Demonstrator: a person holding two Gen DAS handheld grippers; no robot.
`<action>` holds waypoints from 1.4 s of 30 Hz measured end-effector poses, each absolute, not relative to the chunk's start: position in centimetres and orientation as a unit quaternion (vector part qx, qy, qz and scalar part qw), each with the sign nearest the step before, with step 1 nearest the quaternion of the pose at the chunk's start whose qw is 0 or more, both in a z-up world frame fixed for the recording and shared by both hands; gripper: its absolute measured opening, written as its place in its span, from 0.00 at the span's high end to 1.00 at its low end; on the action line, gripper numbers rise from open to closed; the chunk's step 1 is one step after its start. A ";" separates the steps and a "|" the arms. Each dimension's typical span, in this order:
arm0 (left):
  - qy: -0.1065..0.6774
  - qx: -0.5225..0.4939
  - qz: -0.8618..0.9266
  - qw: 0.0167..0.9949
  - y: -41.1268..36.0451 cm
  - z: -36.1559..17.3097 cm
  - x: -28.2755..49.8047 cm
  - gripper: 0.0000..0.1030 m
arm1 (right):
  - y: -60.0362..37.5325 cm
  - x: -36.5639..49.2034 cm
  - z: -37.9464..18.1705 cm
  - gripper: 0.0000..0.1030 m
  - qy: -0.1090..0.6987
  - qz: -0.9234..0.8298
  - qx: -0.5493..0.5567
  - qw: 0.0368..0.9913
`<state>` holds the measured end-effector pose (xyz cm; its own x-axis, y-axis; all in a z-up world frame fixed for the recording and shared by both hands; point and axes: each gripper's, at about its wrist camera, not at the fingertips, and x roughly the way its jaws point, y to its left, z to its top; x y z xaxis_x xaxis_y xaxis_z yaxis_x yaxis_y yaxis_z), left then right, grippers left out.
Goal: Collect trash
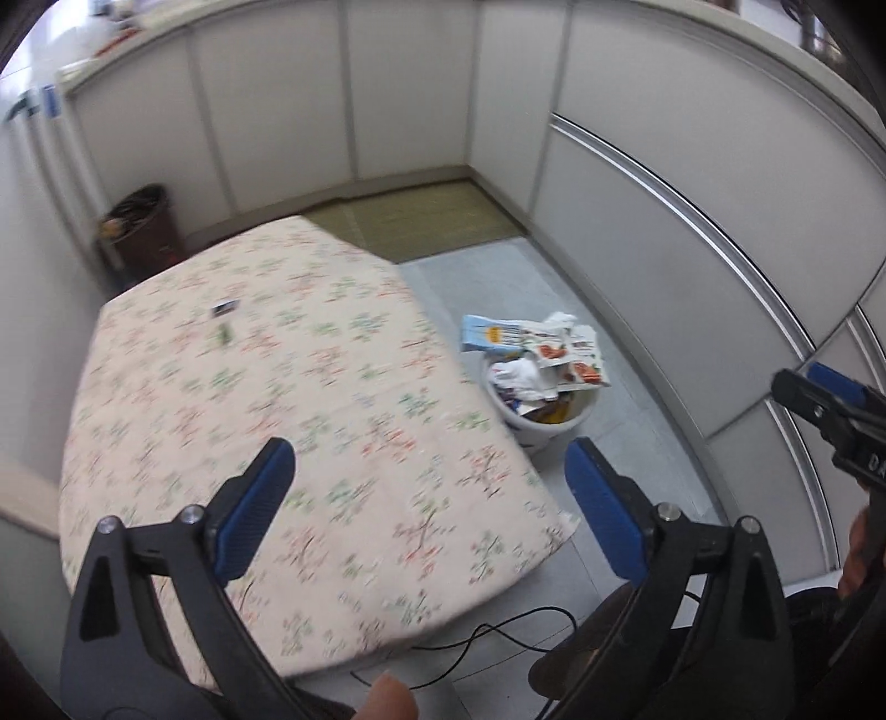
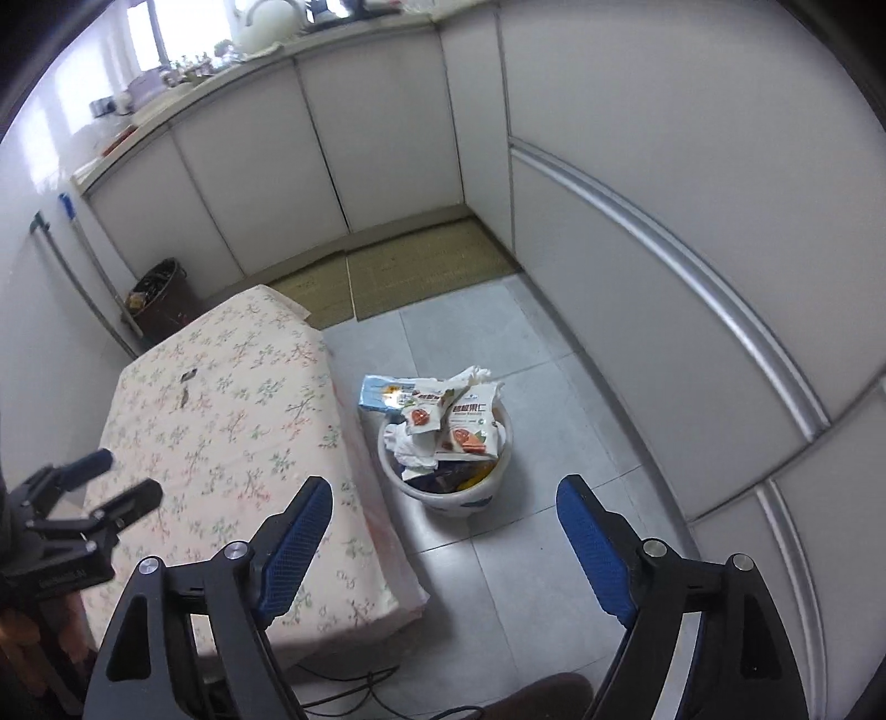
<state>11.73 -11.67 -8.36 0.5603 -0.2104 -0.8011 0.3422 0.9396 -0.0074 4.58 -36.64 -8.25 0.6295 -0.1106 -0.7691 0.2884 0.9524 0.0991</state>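
Soft, even daylight from a window (image 2: 145, 39) far ahead-left of the right gripper (image 2: 443, 545). Heavy motion smear over the flowered tablecloth (image 1: 288, 421) ahead of the left gripper (image 1: 429, 507); right view sharper. Strong fisheye bowing, dark vignette at corners. Faint shadows.

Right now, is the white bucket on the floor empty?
No, the white bucket is stuffed with snack wrappers and crumpled paper poking above its rim.

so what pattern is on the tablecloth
The tablecloth is cream with small red and green floral sprigs; sharpest in the right wrist view.
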 end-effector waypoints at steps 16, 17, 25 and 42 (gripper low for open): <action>0.339 0.031 -0.065 0.938 -3.6 -2.3 -0.6 0.01 | -24.6 -7.6 0.0 0.12 0.262 -0.117 0.023 0.958; 0.336 0.030 -0.066 0.939 -3.6 -2.1 -0.8 0.01 | -24.1 -7.8 0.3 0.11 0.256 -0.119 0.015 0.959; 0.311 0.020 -0.068 0.948 -3.2 -0.9 -1.9 0.00 | -22.2 -7.8 0.2 0.08 0.250 -0.122 -0.015 0.960; 0.310 0.022 -0.081 0.947 -3.5 -0.7 -2.3 0.00 | -21.9 -8.0 -0.1 0.08 0.248 -0.130 -0.014 0.960</action>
<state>-2.34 -3.45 -0.72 0.7944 -0.1389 -0.5913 0.1663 0.9860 -0.0082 -8.03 -21.91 -0.09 0.8433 -0.2574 -0.4717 0.2435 0.9656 -0.0917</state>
